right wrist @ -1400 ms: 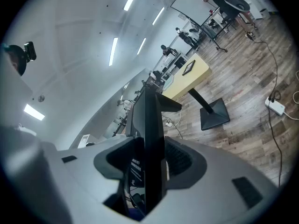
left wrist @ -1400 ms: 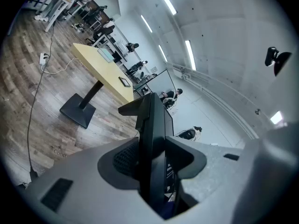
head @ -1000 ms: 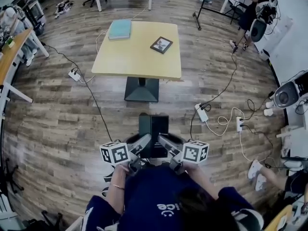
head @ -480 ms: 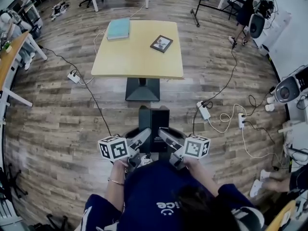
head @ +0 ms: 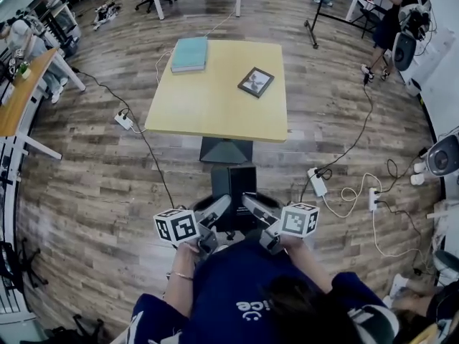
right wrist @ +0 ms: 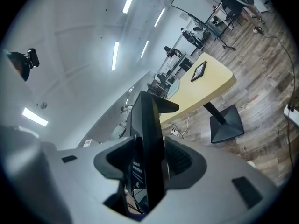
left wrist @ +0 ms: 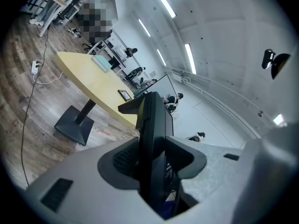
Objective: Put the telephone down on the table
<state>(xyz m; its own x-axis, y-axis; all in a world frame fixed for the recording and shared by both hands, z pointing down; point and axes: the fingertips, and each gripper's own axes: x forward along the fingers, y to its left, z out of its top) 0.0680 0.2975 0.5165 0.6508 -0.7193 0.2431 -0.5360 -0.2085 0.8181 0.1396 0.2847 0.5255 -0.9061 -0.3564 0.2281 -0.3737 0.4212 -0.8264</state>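
We are looking steeply down from the head, over our own shoulders, with the table (head: 215,113) lying well beyond the fingertips of both grippers. Riding on the left gripper (left wrist: 154,160), we are looking very close along its fingers and tilting up toward the ceiling; on the right gripper (right wrist: 148,162) we are doing the same, mirrored. All three views are sharing the telephone (head: 232,181) between the fingers and the table past them.

table (head: 208,110) near half bare, book (head: 190,54) at far-left corner, picture frame (head: 256,82) far right
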